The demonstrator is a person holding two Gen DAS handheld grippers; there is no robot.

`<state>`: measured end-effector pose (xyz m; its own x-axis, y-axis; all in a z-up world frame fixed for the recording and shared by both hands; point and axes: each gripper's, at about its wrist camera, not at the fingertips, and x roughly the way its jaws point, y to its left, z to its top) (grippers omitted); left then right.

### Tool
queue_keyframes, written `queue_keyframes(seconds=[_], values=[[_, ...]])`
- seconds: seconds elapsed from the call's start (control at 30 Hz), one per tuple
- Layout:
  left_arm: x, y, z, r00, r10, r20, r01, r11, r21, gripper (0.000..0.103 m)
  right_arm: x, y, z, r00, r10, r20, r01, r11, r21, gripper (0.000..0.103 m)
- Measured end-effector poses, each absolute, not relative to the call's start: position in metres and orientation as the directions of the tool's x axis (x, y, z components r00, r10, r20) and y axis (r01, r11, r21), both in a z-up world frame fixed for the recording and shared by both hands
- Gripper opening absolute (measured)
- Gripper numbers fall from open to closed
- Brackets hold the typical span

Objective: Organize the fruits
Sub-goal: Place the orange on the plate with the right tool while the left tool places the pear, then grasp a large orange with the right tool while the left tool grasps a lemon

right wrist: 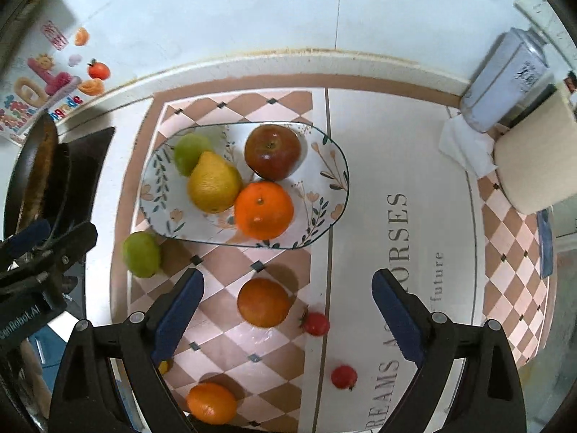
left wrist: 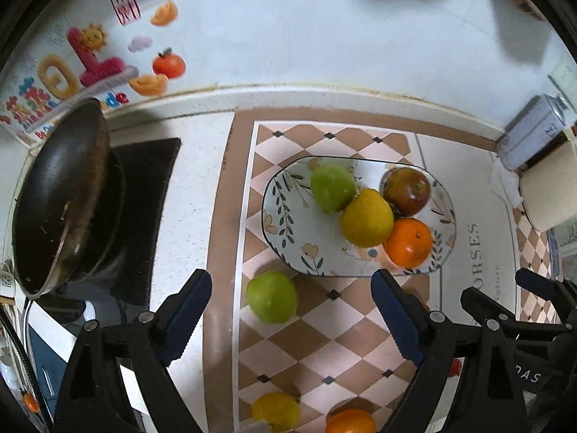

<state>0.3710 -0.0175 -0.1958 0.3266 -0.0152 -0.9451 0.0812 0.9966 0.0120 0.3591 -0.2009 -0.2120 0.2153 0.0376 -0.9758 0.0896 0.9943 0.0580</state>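
Fingers of both the left gripper (left wrist: 292, 310) and right gripper (right wrist: 288, 310) spread empty; drop right squarely over loose round orange (right wrist: 263, 301), then place gently beside fruit on floral oval plate (right wrist: 331, 166).

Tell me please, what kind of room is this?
Most likely a home kitchen. A dark frying pan sits on a black cooktop beside a white tiled wall, and a patterned plate of fruit rests on a checkered mat on the counter.

At frame centre-right, an oval floral plate (left wrist: 285, 216) holds a green apple (left wrist: 332, 188), a yellow pear (left wrist: 367, 217), a dark red apple (left wrist: 406, 191) and an orange (left wrist: 408, 241). Lower centre, a second green apple (left wrist: 272, 296) lies on the checkered mat (left wrist: 274, 346) between the wide-apart jaws of the left hand-held gripper (left wrist: 291, 314).
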Motion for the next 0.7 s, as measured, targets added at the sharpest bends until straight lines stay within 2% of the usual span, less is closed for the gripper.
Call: queue_keyframes(seconds=[0.7], values=[[0.272, -0.001, -0.113, 0.525, -0.061, -0.849, 0.112, 0.994, -0.003, 0.09, 0.252, -0.179, -0.108, 0.441, 0.008, -0.898, 0.109, 0.992, 0.063, 0.096]])
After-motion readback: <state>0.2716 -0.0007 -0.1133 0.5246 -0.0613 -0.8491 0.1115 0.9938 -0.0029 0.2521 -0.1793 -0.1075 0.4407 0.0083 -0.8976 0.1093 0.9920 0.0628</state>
